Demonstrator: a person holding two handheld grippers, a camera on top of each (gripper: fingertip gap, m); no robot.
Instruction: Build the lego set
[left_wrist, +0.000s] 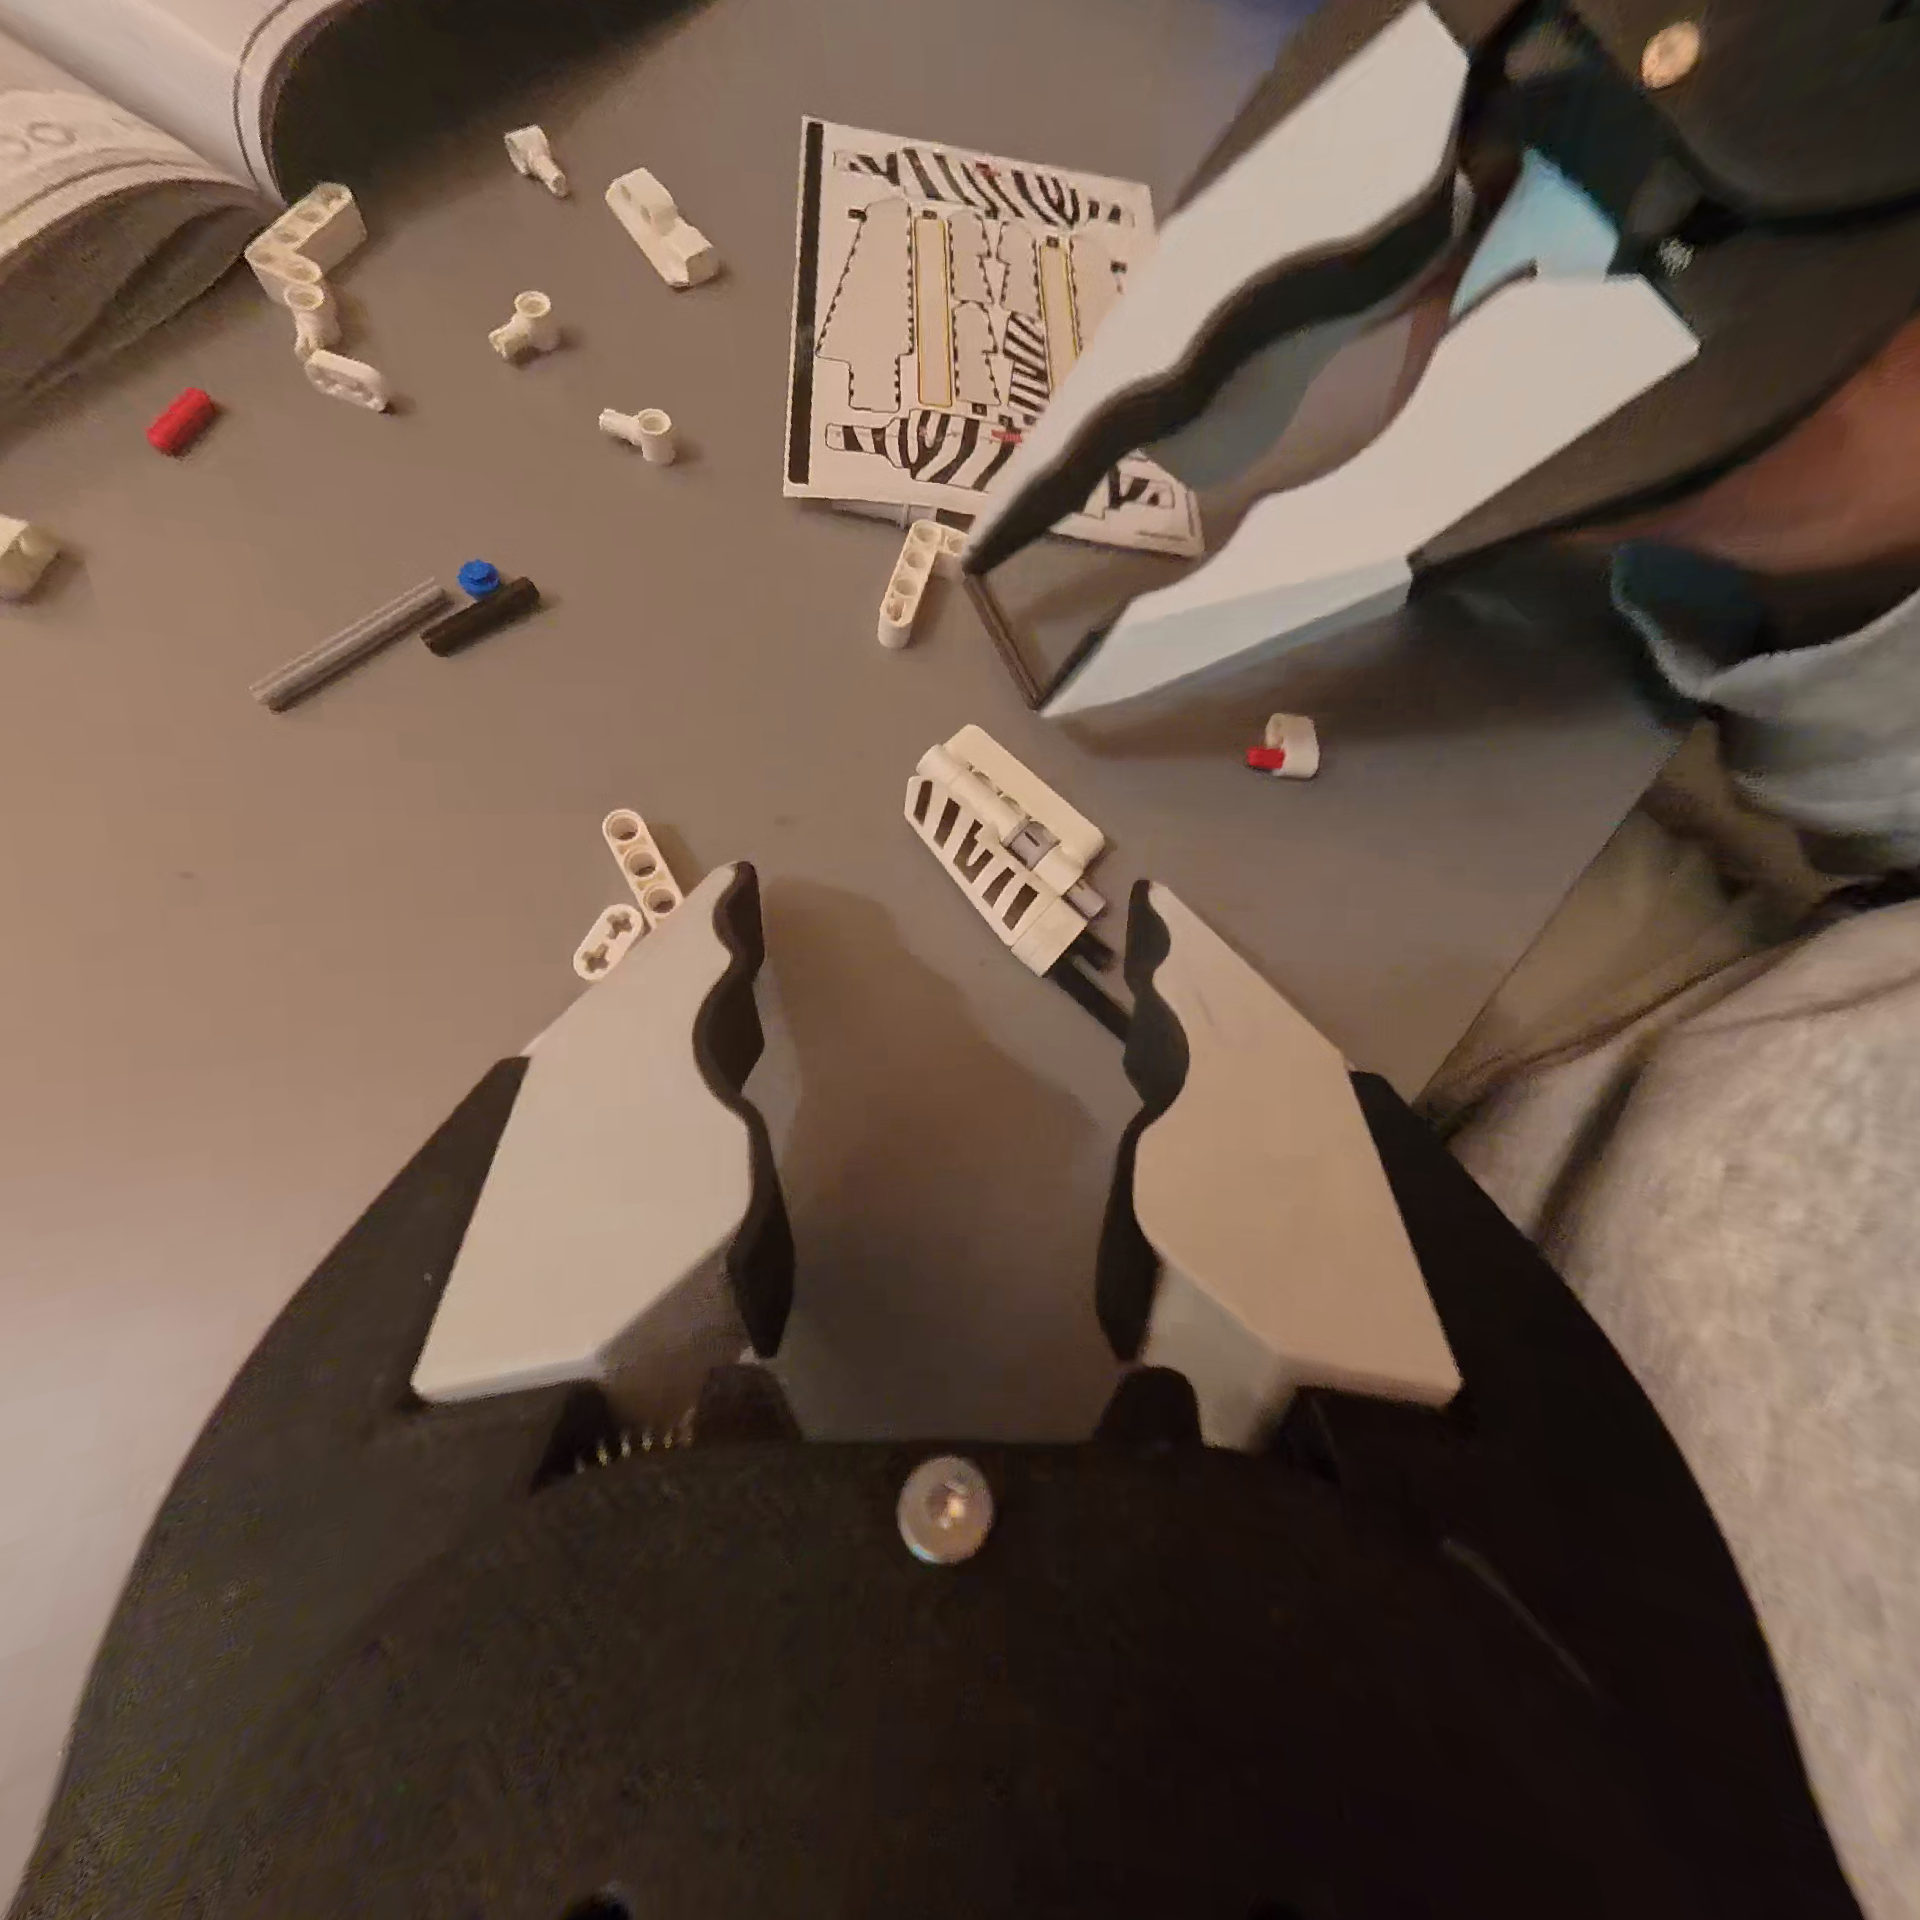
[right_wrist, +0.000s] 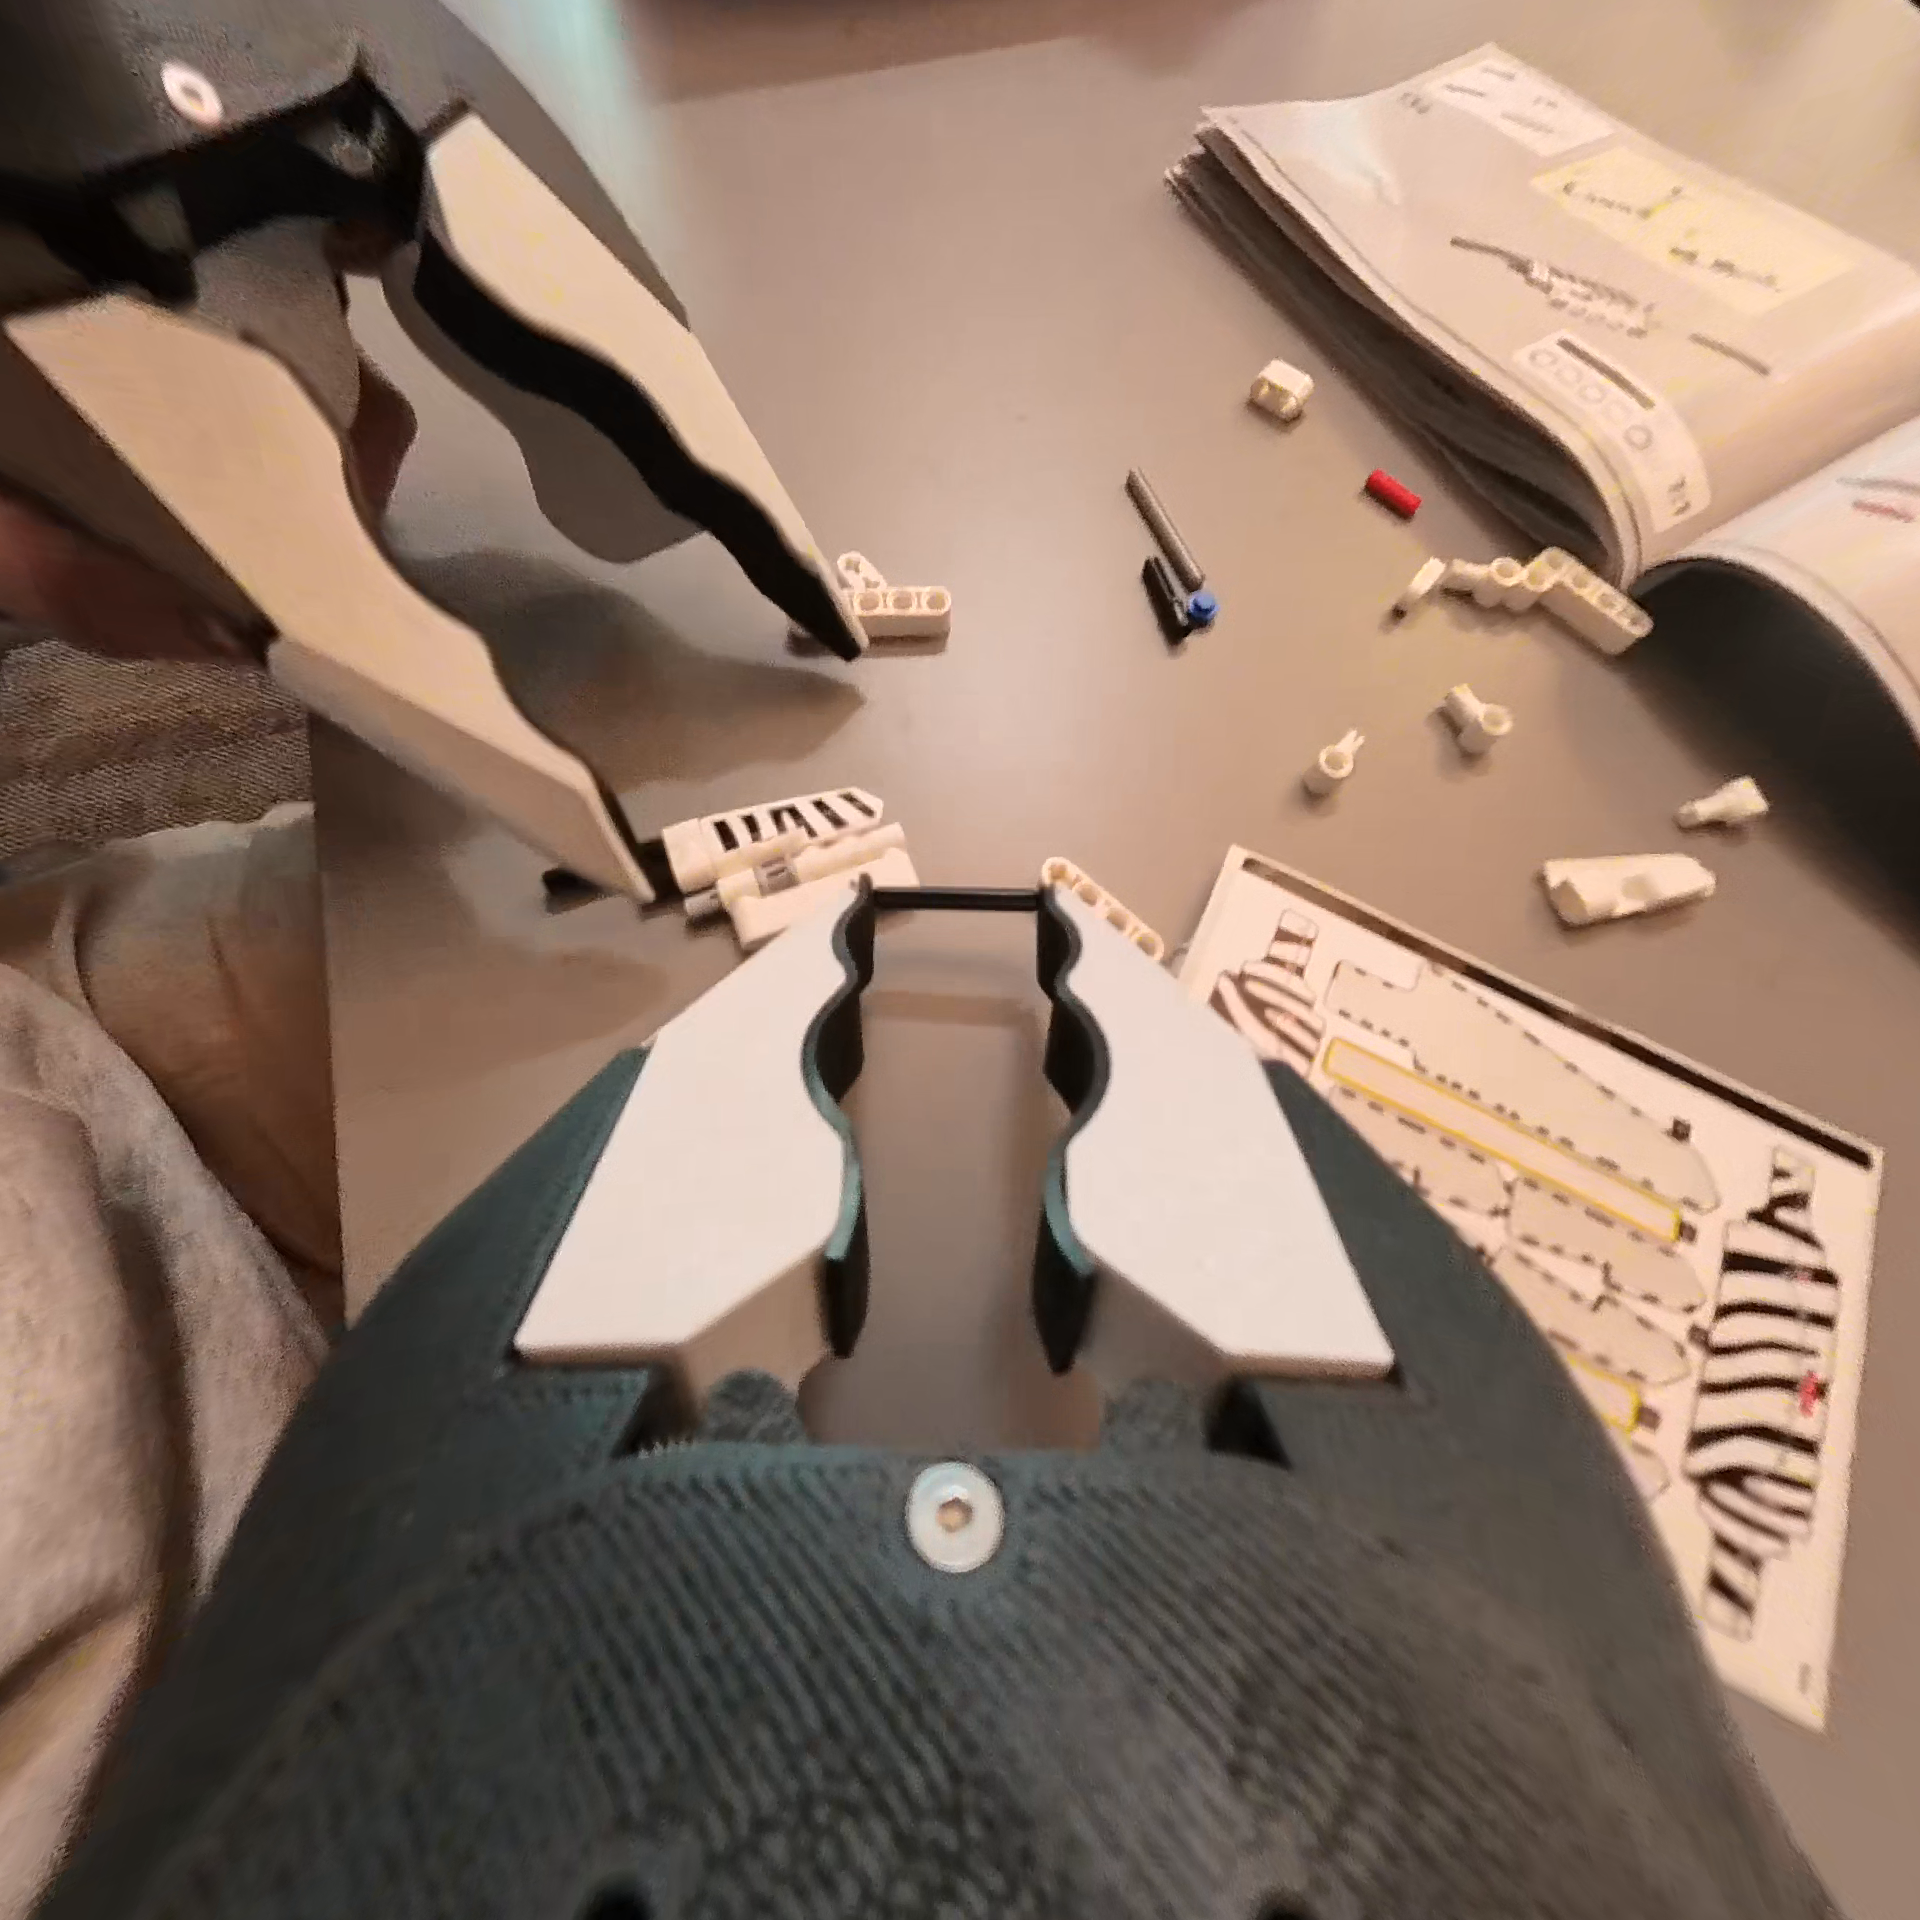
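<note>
grippers 2 | sticker sheet (left_wrist: 966, 322) 1 | white pieces roughly 12

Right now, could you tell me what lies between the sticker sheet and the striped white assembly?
In the right wrist view, the right gripper has its tips there, holding a thin black axle across them, with a white beam just beside them.

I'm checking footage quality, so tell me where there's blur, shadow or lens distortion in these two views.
Left wrist view: warm dim light, the far right gripper motion-blurred, fisheye bending at the edges. Right wrist view: softer overall, the open paper instruction booklet smeared, the left gripper casting a soft shadow on the grey table.
</note>
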